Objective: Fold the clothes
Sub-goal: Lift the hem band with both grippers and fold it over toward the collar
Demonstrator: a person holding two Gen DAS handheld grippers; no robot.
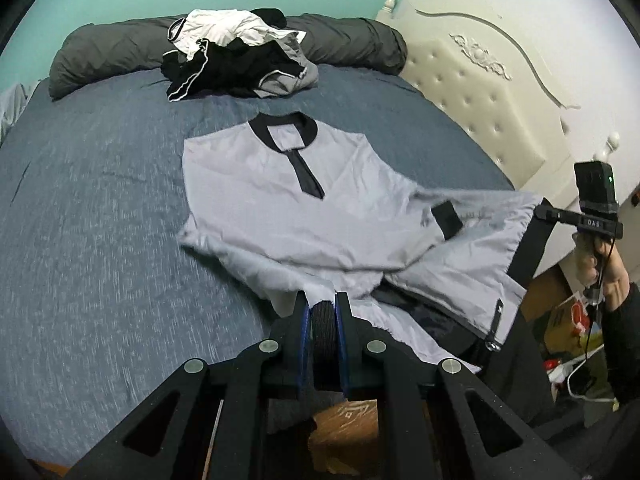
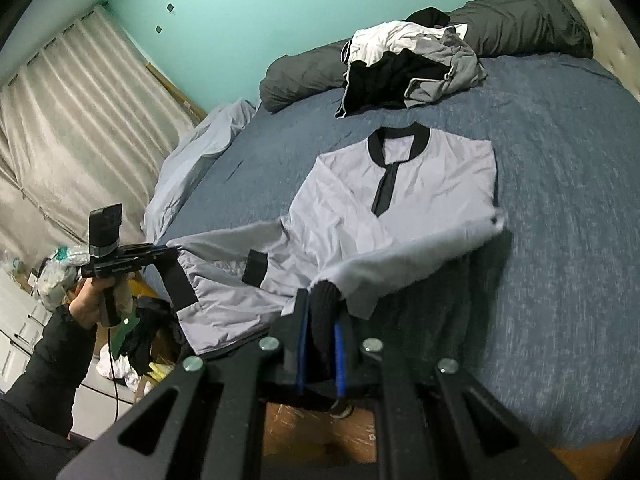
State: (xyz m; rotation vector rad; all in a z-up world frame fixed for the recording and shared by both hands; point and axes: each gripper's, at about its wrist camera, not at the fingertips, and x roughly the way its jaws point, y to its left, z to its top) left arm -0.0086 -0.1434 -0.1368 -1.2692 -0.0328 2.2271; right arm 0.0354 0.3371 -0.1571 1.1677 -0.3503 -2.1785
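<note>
Grippers (image 1: 322,308) (image 2: 320,304) clamp jacket (image 1: 280,200) hem; clothes pile (image 1: 240,64) lies beyond.

teal wall (image 2: 248,8), cream tufted headboard (image 1: 472,92), pale curtains (image 2: 68,116)

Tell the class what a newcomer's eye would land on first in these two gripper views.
First, the pale grey jacket with black collar and zip, spread in the middle of the blue bedspread, its hem lifted by both grippers. The left gripper and right gripper are each shut on its black ribbed hem band. Behind it, a heap of black, white and grey clothes lies against the dark grey bolster.
</note>
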